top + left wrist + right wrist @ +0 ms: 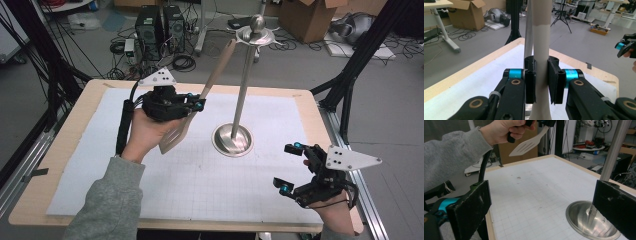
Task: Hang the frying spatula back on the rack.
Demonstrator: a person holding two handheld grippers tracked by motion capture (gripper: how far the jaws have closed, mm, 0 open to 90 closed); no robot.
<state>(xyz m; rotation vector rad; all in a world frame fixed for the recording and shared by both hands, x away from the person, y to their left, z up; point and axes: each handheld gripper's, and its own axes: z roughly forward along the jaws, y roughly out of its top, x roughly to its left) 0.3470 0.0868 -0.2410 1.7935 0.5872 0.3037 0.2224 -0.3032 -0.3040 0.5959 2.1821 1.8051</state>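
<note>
- Spatula (200, 105): a pale slotted turner, held tilted above the desk at centre-left of the high view; its blade points down toward the lower left, its handle rises to the upper right, with the tip near the stand's top disc.
- Left gripper (199, 104): closed narrow on the spatula's handle; in the left gripper view the two black pads (530, 80) press the pale handle from either side at frame centre.
- Stand (243, 85): a metal pole on a round dished base, upright at centre of the high view, just right of the spatula and apart from it; a disc and a ball crown its top.
- Right gripper (290, 167): jaws wide with nothing between them, at lower right of the high view, near the stand's base but clear of it.
- Mat (200, 185): white gridded sheet under the stand, covering most of the desk.
- Desk (65, 145): pale wood edge showing around the mat.
- Sleeve (105, 200): grey, at lower left, on the left arm.
</note>
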